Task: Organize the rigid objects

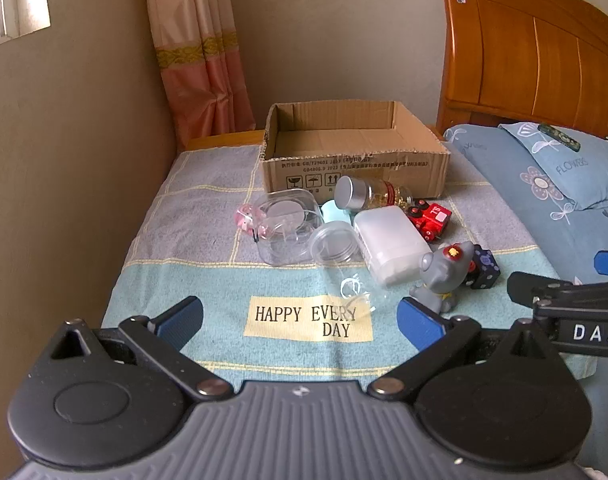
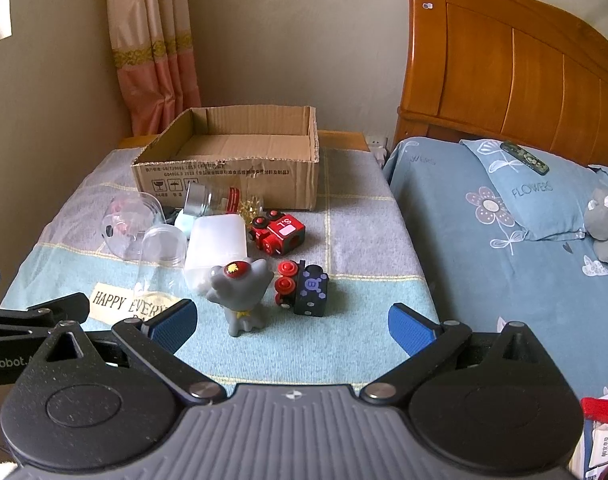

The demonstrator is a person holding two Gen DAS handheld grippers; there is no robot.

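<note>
A small tabletop is seen in the corner of a bedroom, covered by a grey and pale blue towel crossed with thin yellow lines and printed with "HAPPY EVERY DAY". Beige walls meet behind it, and a pink and cream curtain hangs in the corner. To the right, a bed with a blue flowered pillow and an orange wooden headboard is set just beside the tabletop.

An open, empty cardboard box is placed at the far end of the towel. In front of it the rigid objects are clustered: a clear square container, a clear round jar lying on its side, a silver-capped bottle, a white plastic case, a red toy train, a grey cartoon figurine standing upright, and a dark block toy with red wheels just beside the figurine.

The left tool is held above the near edge of the towel, its blue-padded jaws spread fully apart with nothing between them. The right tool is held likewise, wide open and empty, just short of the figurine.
</note>
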